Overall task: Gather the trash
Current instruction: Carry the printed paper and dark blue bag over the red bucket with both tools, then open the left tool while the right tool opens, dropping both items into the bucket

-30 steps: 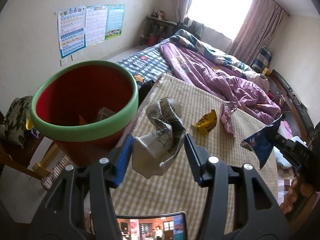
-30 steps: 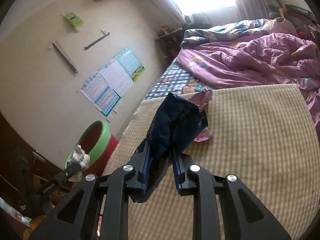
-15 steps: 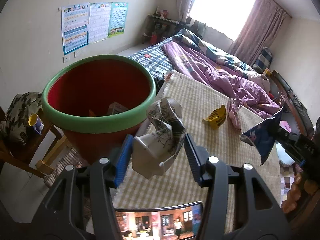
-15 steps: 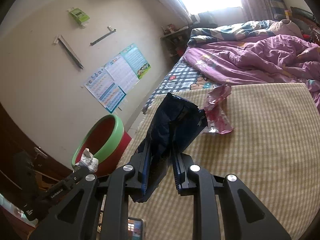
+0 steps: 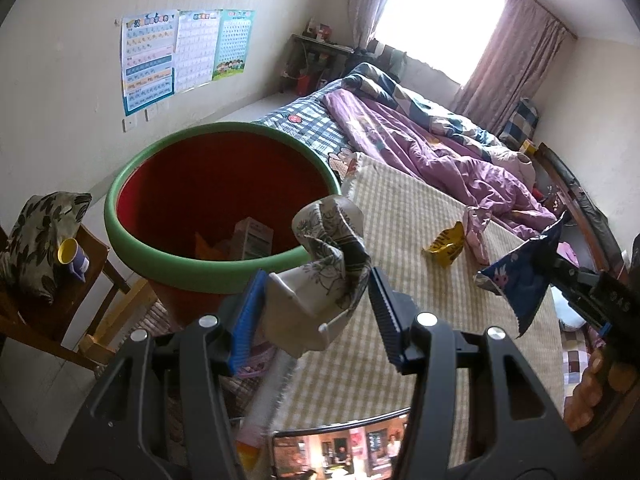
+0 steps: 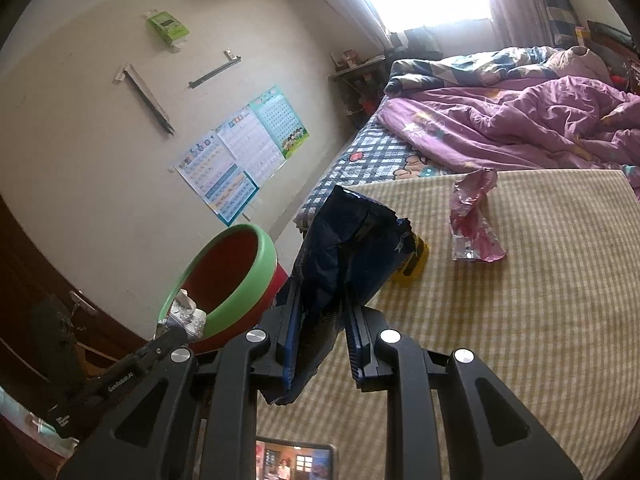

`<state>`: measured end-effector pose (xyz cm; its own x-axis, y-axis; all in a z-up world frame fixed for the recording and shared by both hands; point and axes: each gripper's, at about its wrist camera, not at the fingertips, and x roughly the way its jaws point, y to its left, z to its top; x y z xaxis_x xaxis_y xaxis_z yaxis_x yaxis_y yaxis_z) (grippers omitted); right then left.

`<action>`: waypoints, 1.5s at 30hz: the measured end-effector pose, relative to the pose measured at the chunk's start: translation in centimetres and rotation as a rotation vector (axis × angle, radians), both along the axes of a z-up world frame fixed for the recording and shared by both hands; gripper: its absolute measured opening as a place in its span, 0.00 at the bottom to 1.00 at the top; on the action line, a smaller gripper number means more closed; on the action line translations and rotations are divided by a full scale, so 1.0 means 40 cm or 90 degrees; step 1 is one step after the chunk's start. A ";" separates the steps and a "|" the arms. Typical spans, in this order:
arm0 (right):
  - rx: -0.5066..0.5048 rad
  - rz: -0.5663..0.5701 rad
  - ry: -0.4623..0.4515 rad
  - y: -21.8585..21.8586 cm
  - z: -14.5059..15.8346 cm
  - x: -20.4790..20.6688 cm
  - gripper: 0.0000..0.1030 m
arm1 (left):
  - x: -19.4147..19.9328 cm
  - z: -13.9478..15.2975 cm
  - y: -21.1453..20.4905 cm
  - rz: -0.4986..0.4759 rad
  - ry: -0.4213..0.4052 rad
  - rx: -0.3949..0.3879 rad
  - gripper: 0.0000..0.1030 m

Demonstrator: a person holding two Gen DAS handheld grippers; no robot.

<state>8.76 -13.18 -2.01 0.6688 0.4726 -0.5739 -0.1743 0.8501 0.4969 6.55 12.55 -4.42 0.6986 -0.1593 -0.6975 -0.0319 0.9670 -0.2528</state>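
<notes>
Now the crumpled paper cup (image 5: 326,268) sits clamped in the left gripper (image 5: 316,312), just at the red bin's green rim (image 5: 208,276), at ten o'clock. Rightward, the right gripper (image 6: 320,320) pinches a dark blue wrapper (image 6: 344,256) above the checked mat (image 6: 520,320).

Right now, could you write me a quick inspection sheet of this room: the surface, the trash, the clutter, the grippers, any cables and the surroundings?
Surface: checked mat on the bed, mostly bare.
Job's things: red bin with a green rim, beside the mat, with a carton inside; yellow wrapper and pink wrapper lie on the mat.
Clutter: cup and cushion on a wooden chair.
Grippers: left gripper shut on crumpled paper by the bin's rim; right gripper shut on a blue bag.
Cables: nothing seen.
Surroundings: purple quilt, posters, bright window.
</notes>
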 end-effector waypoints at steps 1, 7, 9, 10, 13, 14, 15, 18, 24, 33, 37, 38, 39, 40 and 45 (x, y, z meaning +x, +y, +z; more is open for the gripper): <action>0.000 -0.001 0.000 0.008 0.000 0.002 0.20 | 0.001 -0.003 0.007 -0.001 0.001 -0.001 0.49; -0.002 0.009 -0.003 0.057 -0.003 0.013 0.20 | 0.009 -0.004 0.054 -0.003 -0.001 -0.005 0.49; -0.005 0.018 -0.006 0.079 -0.004 0.017 0.20 | 0.011 -0.001 0.069 -0.001 -0.005 -0.005 0.49; -0.006 0.024 -0.007 0.094 -0.003 0.021 0.20 | 0.013 0.001 0.075 -0.001 -0.006 -0.001 0.49; -0.010 0.037 -0.012 0.130 0.001 0.031 0.20 | 0.017 0.010 0.095 0.001 -0.013 -0.008 0.49; -0.012 0.041 -0.014 0.141 0.003 0.034 0.20 | 0.019 0.013 0.102 0.001 -0.016 -0.006 0.49; -0.014 0.046 -0.016 0.153 0.006 0.040 0.20 | 0.022 0.016 0.110 0.003 -0.019 -0.005 0.49; -0.021 0.063 -0.027 0.193 0.019 0.058 0.21 | 0.033 0.029 0.143 0.014 -0.031 -0.014 0.49; -0.039 0.089 -0.052 0.276 0.042 0.092 0.21 | 0.067 0.036 0.176 0.023 -0.040 0.004 0.49; -0.072 0.111 -0.063 0.365 0.040 0.159 0.22 | 0.096 0.026 0.210 0.033 -0.037 0.008 0.49; -0.079 0.127 -0.059 0.400 0.027 0.183 0.24 | 0.093 0.022 0.223 0.047 -0.034 0.005 0.49; -0.078 0.132 -0.056 0.407 0.024 0.187 0.27 | 0.091 0.020 0.227 0.052 -0.032 0.001 0.49; -0.079 0.137 -0.053 0.413 0.020 0.193 0.33 | 0.089 0.019 0.230 0.055 -0.031 -0.002 0.49; -0.078 0.139 -0.051 0.415 0.015 0.196 0.43 | 0.088 0.017 0.235 0.059 -0.029 -0.004 0.49; -0.058 0.121 -0.035 0.384 -0.005 0.199 0.52 | 0.086 0.012 0.234 0.063 -0.021 -0.006 0.49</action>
<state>16.72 2.17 -2.21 0.6038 0.5418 -0.5847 -0.3610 0.8398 0.4054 10.01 21.90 -3.94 0.7340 -0.0943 -0.6726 -0.1188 0.9572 -0.2639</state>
